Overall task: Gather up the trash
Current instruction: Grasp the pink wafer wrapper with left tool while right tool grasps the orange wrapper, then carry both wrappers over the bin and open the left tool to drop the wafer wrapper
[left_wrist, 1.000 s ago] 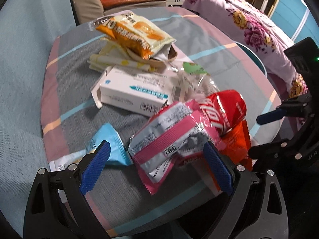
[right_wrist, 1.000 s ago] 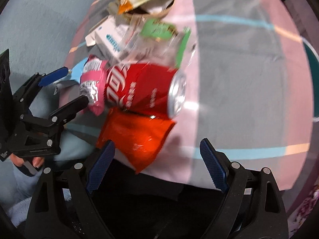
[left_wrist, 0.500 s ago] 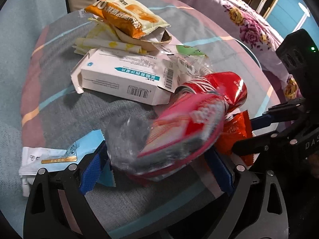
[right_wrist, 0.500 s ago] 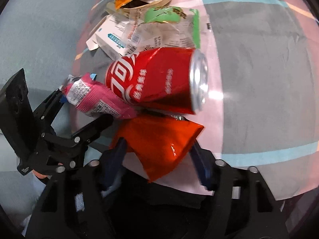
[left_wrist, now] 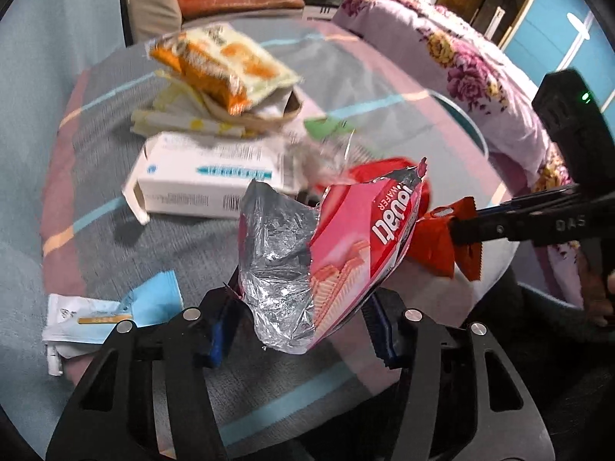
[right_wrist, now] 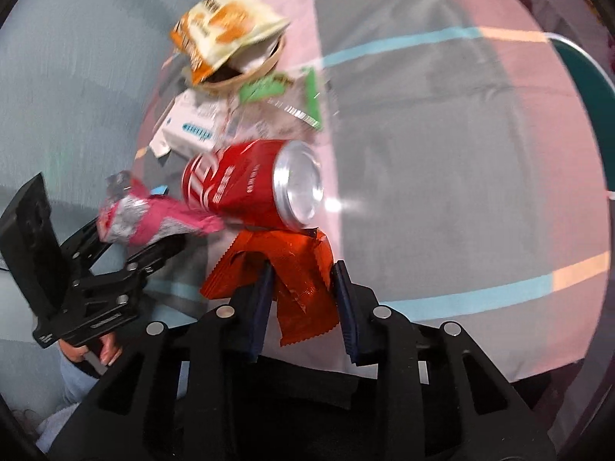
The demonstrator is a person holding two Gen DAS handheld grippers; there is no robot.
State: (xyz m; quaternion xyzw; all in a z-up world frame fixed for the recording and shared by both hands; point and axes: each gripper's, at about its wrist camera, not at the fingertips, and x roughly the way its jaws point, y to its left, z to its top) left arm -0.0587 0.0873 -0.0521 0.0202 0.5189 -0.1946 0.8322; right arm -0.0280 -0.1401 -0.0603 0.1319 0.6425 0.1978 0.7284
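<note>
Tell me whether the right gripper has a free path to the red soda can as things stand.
Probably not yet. The right gripper, whose jaws have just been closing, pinches the orange wrapper, so it is occupied. The red soda can lies just beyond, uncovered on top.

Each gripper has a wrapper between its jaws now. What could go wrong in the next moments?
1. The left gripper has just been closing on the pink wafer wrapper. It is thin, crumpled foil, so it may slip out.
2. The right gripper, also just closing, pinches the orange wrapper, whose far end seems to touch the red can lying on its side. Pulling could set the can rolling across the tablecloth.
</note>
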